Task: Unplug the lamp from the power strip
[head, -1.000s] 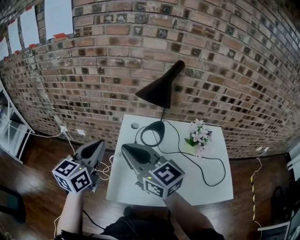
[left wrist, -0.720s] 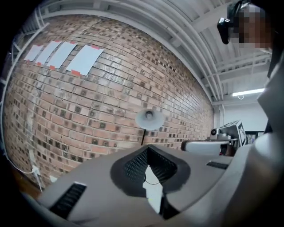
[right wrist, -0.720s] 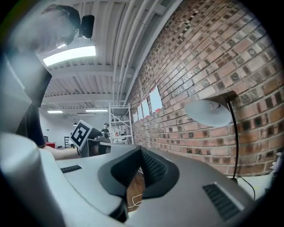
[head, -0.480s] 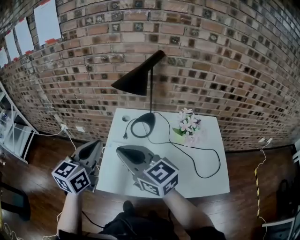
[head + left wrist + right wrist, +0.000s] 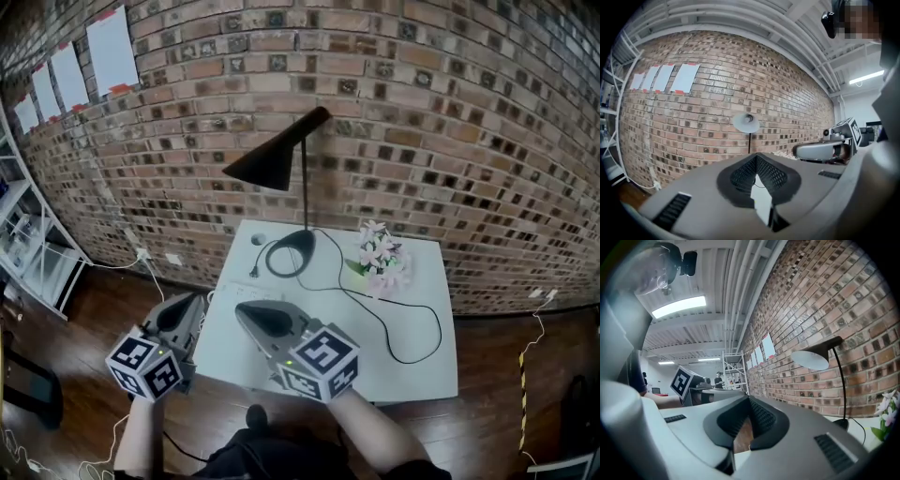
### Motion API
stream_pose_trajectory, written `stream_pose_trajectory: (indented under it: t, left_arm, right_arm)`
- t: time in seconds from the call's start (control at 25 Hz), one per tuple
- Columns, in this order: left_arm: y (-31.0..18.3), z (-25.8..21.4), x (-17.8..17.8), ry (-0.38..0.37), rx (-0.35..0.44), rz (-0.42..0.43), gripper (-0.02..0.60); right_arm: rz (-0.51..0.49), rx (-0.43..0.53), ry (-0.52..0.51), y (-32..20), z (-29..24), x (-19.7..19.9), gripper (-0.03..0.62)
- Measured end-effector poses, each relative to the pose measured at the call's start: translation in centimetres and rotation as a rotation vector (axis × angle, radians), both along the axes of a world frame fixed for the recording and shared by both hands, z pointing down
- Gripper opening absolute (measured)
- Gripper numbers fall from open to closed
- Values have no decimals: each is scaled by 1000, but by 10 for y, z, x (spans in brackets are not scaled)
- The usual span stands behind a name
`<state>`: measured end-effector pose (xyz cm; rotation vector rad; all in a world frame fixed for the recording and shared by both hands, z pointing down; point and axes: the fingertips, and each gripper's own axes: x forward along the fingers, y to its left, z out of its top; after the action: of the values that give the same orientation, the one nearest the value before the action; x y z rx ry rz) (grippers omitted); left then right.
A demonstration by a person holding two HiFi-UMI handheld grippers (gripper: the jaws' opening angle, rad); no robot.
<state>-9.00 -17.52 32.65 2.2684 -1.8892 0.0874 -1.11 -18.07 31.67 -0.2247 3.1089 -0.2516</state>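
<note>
Two units: left gripper [image 5: 181,309], right gripper [image 5: 251,315] | jaws: both closed, nothing between | lamp [image 5: 270,167]: upright at far side of white table [image 5: 394,375] | plug [image 5: 253,273]: loose on tabletop beside lamp base

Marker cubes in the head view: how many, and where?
2. One marker cube is on the left gripper, left of the table; the other is on the right gripper, over the table's near edge. None looks hidden.
</note>
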Motion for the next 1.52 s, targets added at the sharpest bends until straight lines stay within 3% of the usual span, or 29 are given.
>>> stream_pose_trajectory:
  t: [0.16,0.6,0.84,0.96,1.2,1.52]
  left_arm:
    - [8,-11,7,-9,76,-32,-6]
    - [34,-5,30,10,55,-137,-6]
    - [48,-4,41,-56,29,-132,-6]
    - [47,-6,36,-38,21,-164,-6]
    - [66,28,15,5,-84,-266,-6]
    - [103,28,-18,4,-51,-306,-6]
  right_arm:
    - [-41,23,-14,9,-7,12,-2]
    - [-112,-40,-19,18,7,41,-2]
    - [-186,-61,-45,31,10,39,-2]
    - [-198,-74,-53,32,8,36,-2]
    - [-234,-106,-45,43,14,17,-2]
    - [-269,-93,-11,75,20,-20,-2]
